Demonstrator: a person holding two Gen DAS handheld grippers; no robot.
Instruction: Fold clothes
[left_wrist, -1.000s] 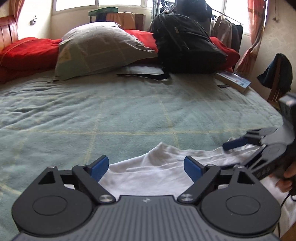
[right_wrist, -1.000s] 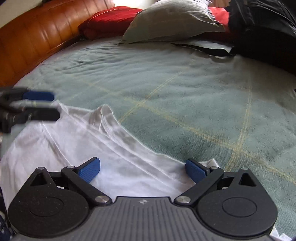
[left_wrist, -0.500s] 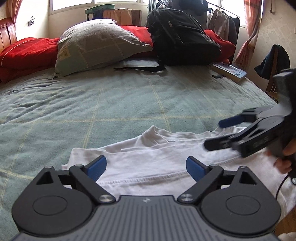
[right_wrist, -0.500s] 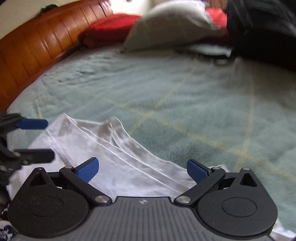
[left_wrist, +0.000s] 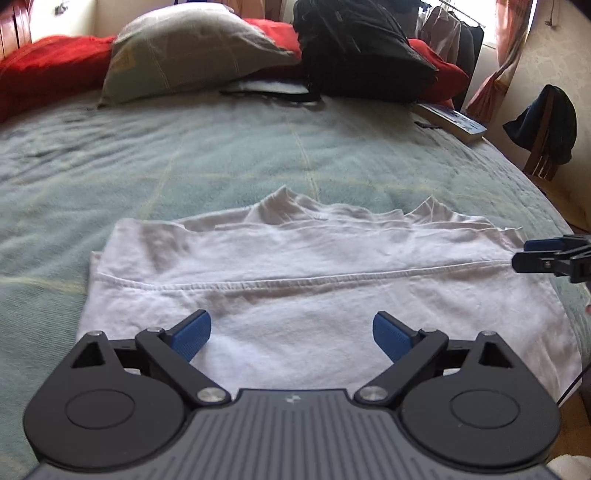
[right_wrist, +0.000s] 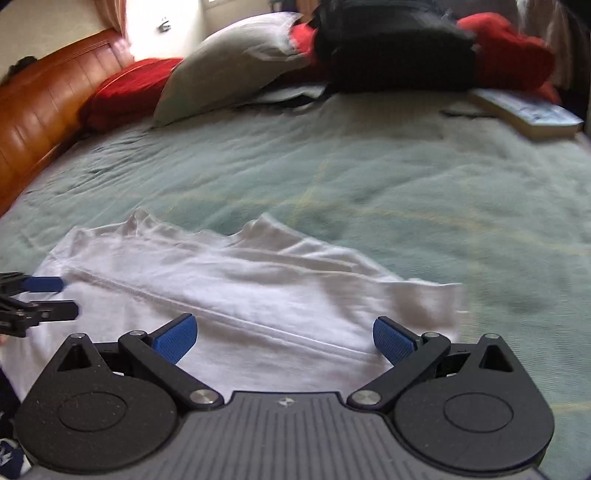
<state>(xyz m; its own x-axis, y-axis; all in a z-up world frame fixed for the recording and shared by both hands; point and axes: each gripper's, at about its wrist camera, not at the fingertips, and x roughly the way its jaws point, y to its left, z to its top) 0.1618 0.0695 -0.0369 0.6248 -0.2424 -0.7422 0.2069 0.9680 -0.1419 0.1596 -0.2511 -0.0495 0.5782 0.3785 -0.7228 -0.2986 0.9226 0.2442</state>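
Note:
A white garment (left_wrist: 314, 273) lies folded flat on the green bedspread (left_wrist: 221, 158), a hem seam running across it. The same white garment (right_wrist: 236, 291) fills the lower left of the right wrist view. My left gripper (left_wrist: 291, 334) hangs open over the garment's near edge, nothing between its blue pads. My right gripper (right_wrist: 282, 338) is also open and empty above the cloth. The right gripper's fingers (left_wrist: 546, 254) show at the garment's right edge in the left wrist view. At the garment's left edge in the right wrist view, the left gripper's fingers (right_wrist: 40, 299) are visible.
At the bed's far end are a grey pillow (left_wrist: 188, 51), red bedding (left_wrist: 44, 70), a black backpack (left_wrist: 362, 51) and a book (left_wrist: 454, 122). A wooden headboard (right_wrist: 44, 110) runs along the left. A chair with dark clothing (left_wrist: 546, 129) stands at the right.
Both grippers have pulled back and up from the garment, staying open. More of the white garment now shows, lying flat on the bedspread.

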